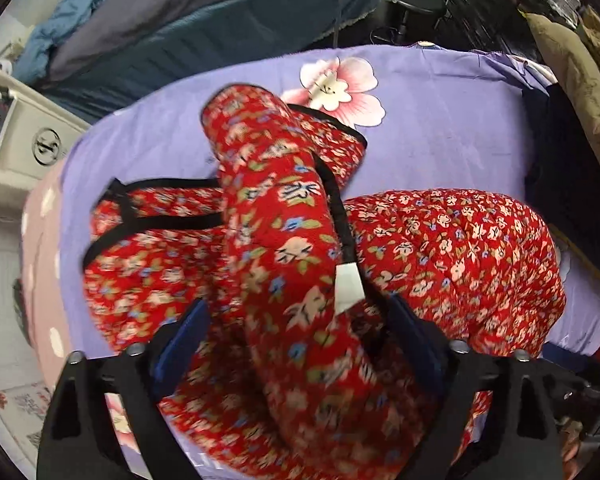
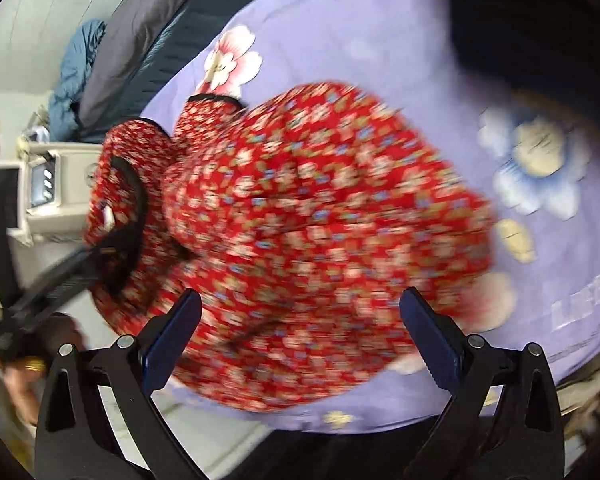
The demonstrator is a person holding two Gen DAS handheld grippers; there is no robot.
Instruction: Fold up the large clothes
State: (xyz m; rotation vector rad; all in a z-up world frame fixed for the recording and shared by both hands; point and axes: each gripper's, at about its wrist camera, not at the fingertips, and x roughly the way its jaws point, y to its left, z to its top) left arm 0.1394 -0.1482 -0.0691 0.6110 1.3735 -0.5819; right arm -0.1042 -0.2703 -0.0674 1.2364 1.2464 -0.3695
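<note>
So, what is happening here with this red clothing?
A person with a gripper in each hand is folding a red floral padded garment on a purple bedsheet. The left gripper has a sleeve-like part bunched between its wide-apart fingers. The right gripper hangs open over the garment, holding nothing. Folding is unfinished.

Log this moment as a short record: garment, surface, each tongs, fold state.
garment: red floral padded jacket, black trim, white tag
surface: purple flowered sheet
left tongs: wide open, a rolled part of the jacket lying between the fingers
right tongs: wide open above the jacket, gripping nothing
fold state: bunched, not flat; images blurred
</note>
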